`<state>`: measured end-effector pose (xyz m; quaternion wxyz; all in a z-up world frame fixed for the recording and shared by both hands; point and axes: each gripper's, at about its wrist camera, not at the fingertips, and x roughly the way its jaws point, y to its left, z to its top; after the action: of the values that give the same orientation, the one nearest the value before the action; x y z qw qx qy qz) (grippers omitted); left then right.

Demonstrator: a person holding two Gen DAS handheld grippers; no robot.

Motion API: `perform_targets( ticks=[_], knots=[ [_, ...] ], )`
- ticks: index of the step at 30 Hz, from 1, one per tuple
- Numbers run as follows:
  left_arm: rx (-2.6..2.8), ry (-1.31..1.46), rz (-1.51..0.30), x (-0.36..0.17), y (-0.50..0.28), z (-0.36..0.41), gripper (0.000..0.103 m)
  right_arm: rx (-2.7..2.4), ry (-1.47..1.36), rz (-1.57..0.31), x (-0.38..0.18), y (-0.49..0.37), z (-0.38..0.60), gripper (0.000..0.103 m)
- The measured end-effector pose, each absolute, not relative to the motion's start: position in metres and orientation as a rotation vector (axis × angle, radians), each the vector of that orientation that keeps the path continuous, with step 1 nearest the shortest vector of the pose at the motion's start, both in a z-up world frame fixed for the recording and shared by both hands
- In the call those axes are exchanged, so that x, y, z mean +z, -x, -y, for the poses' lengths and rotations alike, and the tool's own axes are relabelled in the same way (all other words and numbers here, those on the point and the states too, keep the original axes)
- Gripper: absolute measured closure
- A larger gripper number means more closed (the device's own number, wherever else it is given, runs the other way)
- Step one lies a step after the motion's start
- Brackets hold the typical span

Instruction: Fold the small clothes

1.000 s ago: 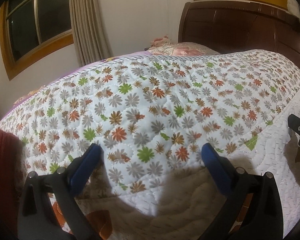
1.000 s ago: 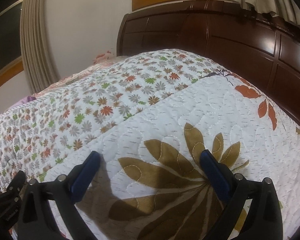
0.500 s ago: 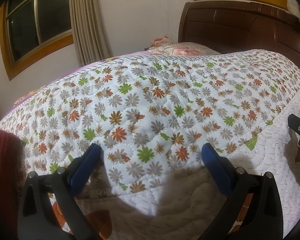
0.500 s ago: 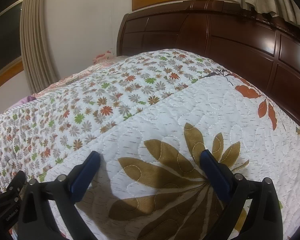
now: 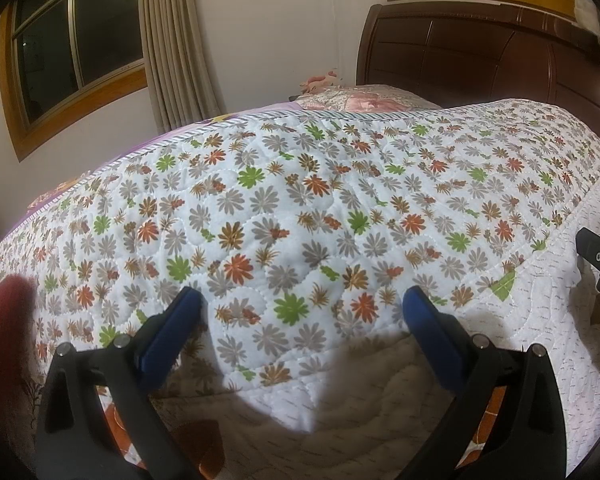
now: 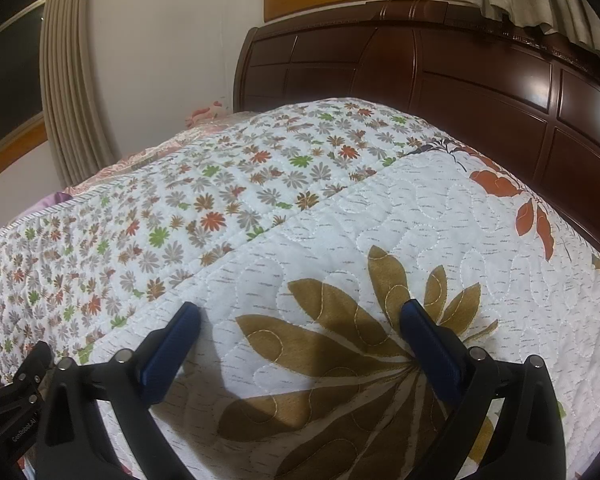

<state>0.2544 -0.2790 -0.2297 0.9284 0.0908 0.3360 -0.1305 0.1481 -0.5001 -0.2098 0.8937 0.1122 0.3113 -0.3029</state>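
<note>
both the left gripper (image 5: 300, 312) and right gripper (image 6: 300, 320) hang wide open and empty over the quilt (image 5: 300, 208); the only likely garment, a dark red cloth (image 5: 4, 340) at near left, looks soft and light, best pinched at an edge.

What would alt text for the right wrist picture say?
The right tool, its blue-tipped fingers wide open and holding nothing, hovers over a quilted bedspread printed with big brown leaves. A dark wooden headboard stands behind.
</note>
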Motion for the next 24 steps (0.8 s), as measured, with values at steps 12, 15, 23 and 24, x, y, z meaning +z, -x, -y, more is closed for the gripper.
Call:
perform_targets(
  ticks=[12,15,23,24],
  knots=[
    [-0.267,-0.186,-0.689,-0.2303,-0.2547,0.2776,0.002,-0.628,-0.233,-0.646,-0.2102,-0.1464,0.5006,0.003],
    [-0.266,-0.187,-0.689,-0.2297,-0.2545,0.28,0.002,-0.626,-0.233,-0.646,-0.2097,-0.148,0.5004,0.003],
    [-0.266,-0.187,-0.688,-0.2298,-0.2543,0.2799,0.002,-0.627,-0.232,-0.646,-0.2096,-0.1473,0.5006,0.003],
    [-0.266,-0.187,-0.688,-0.2296,-0.2543,0.2797,0.002,-0.626,-0.232,-0.645,-0.2095,-0.1484,0.5001,0.003]
  ],
)
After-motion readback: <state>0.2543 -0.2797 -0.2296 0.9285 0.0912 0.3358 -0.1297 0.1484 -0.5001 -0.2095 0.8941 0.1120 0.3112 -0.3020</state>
